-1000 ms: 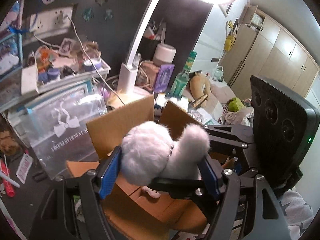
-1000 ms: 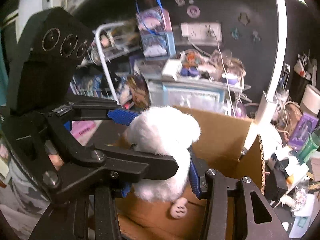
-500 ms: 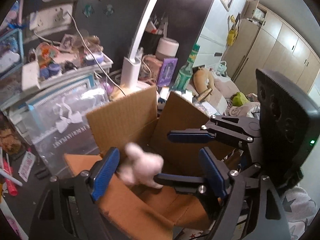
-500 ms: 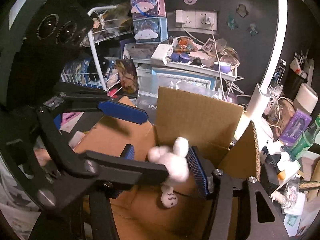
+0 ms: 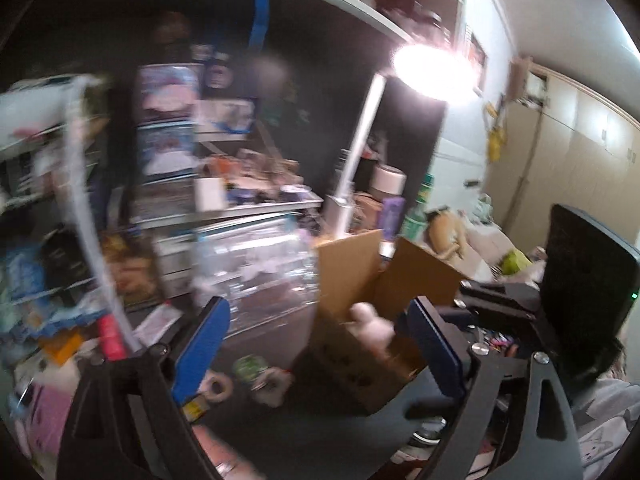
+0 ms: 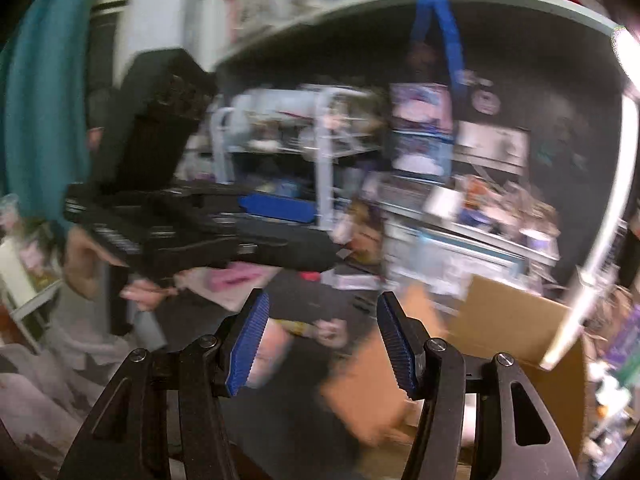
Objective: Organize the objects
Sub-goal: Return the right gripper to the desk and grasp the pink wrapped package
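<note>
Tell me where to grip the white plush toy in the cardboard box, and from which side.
Grip the white plush toy around its soft body, coming down through the open top of the cardboard box; the upright flaps block side approaches. Blur hides its exact pose.

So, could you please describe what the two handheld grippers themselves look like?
Both are matte black linkage frames with silver pivot bolts and ribbed blue pads. The left gripper and right gripper each carry a black block-shaped housing; the right one's shows a small green light.
</note>
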`<state>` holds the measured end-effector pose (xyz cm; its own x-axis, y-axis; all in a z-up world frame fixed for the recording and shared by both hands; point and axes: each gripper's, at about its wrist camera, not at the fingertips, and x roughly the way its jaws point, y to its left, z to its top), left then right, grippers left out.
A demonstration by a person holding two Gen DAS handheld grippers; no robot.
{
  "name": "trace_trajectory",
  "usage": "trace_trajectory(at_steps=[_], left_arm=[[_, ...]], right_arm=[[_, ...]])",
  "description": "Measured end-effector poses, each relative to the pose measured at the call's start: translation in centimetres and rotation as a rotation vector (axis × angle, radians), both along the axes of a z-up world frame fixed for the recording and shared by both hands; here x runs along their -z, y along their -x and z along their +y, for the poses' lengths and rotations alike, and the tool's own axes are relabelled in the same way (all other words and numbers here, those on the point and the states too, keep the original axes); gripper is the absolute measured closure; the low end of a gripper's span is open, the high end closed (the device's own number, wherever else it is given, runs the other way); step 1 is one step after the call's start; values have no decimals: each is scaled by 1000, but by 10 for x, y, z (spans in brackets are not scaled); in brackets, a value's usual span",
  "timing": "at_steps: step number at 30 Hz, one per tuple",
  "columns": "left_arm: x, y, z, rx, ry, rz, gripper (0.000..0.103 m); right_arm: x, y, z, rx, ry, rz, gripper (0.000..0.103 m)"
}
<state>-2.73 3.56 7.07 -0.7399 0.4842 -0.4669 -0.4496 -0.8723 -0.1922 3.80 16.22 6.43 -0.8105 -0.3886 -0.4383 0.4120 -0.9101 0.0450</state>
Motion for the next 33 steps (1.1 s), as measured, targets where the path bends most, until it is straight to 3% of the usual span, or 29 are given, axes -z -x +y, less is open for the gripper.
trace_trajectory(at_steps=[5, 7, 8, 13, 19, 28, 33], left_arm=[[31, -23, -55, -133, -16, -4, 6], [47, -30, -73, -173, -30, -23, 6], [55, -32, -81, -189, -36, -33, 6], [96, -39, -115, -262, -75, -97, 6], [129, -44, -132, -297, -104, -155, 6], [147, -42, -138, -284, -135, -192, 6], [147, -42, -139, -274, -152, -192, 6]], right_arm=[[30, 16, -49, -87, 62, -53, 46], [46, 26, -61, -90, 88, -91, 33], [60, 34, -67, -84, 112, -126, 31], [121, 68, -79, -52, 223, -323, 31], [167, 89, -79, 32, 277, -453, 31], [178, 97, -85, 84, 234, -443, 32], [180, 98, -86, 90, 219, -441, 48]])
